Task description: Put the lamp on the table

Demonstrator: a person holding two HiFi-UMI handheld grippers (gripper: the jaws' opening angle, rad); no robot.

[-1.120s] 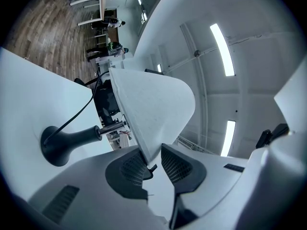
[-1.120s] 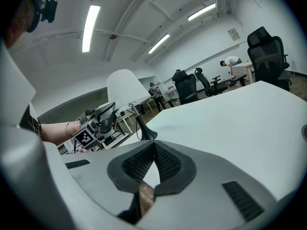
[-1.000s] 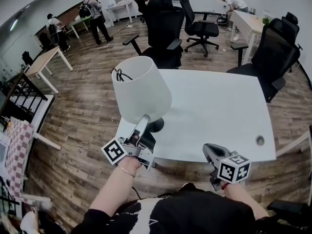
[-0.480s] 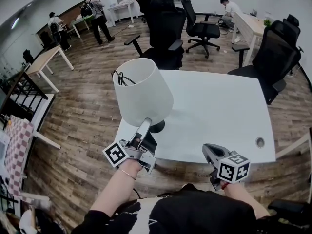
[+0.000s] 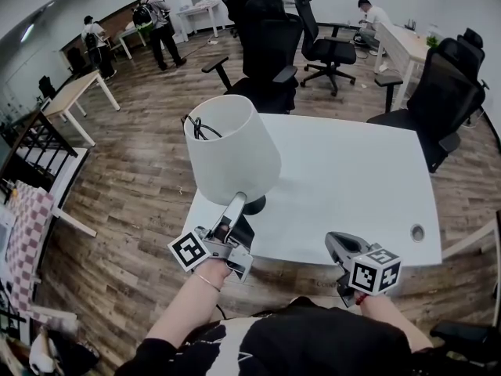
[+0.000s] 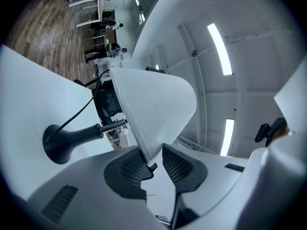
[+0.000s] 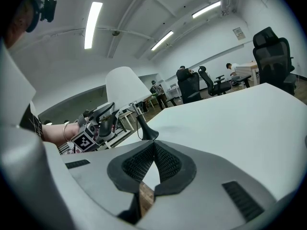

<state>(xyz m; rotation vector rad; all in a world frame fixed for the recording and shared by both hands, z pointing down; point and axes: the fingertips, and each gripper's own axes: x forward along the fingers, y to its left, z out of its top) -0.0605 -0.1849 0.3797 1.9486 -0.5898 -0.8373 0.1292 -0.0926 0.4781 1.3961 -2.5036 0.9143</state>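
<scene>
A lamp with a white shade [image 5: 231, 151] and a black base [image 5: 252, 204] stands on the white table [image 5: 352, 178], at its near left corner. A black cord [image 6: 81, 111] hangs from it. My left gripper [image 5: 235, 210] points up at the shade's lower rim. Its jaws have just been opening, and the rim [image 6: 153, 104] lies between the pads [image 6: 129, 166] with a gap on the right side. My right gripper [image 5: 338, 249] hangs shut and empty before the table's front edge. From there the lamp [image 7: 125, 85] and the left gripper [image 7: 103, 121] show to the left.
Black office chairs [image 5: 270, 45] stand behind the table and at its far right [image 5: 446, 92]. The tabletop has a cable hole [image 5: 417, 229] near its front right. Wooden desks [image 5: 74, 92] and several people stand farther back on the wood floor.
The lamp and both hands stay where they were. Only the people at the back of the room have shifted a little.
</scene>
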